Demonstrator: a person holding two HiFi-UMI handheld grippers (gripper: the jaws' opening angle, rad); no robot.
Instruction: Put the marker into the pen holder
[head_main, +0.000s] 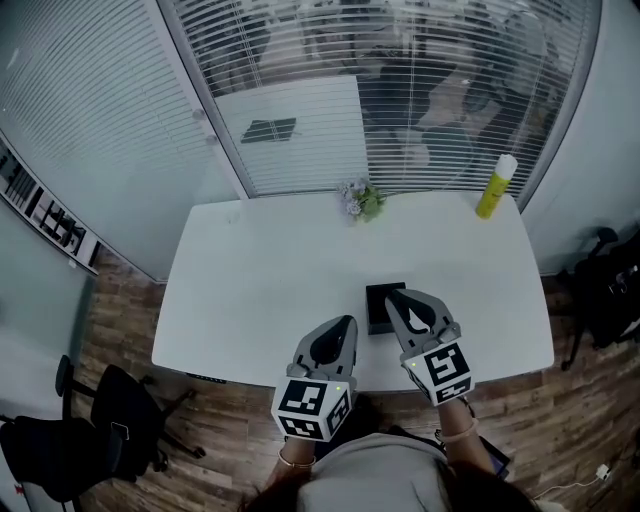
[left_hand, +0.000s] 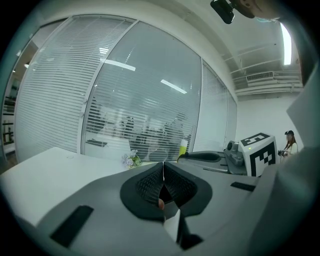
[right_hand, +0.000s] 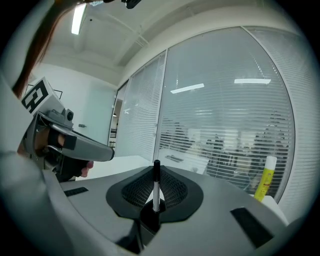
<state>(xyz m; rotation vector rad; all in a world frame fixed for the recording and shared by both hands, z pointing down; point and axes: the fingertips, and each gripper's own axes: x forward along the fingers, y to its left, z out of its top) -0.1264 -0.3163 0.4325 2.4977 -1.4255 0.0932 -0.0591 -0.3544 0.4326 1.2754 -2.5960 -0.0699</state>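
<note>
Right gripper view is showing the right gripper (right_hand: 155, 171) pinching the marker (right_hand: 156, 192) upright, black end up, seemingly so it can drop straight into the black pen holder (head_main: 377, 306) sitting on the white desk (head_main: 260, 280) just beneath it. The left gripper (head_main: 349, 322) is hovering alongside, jaws pressed together on nothing, apparently idling. No brand or writing is reading clearly; only square markers are showing on the gripper cubes.
</note>
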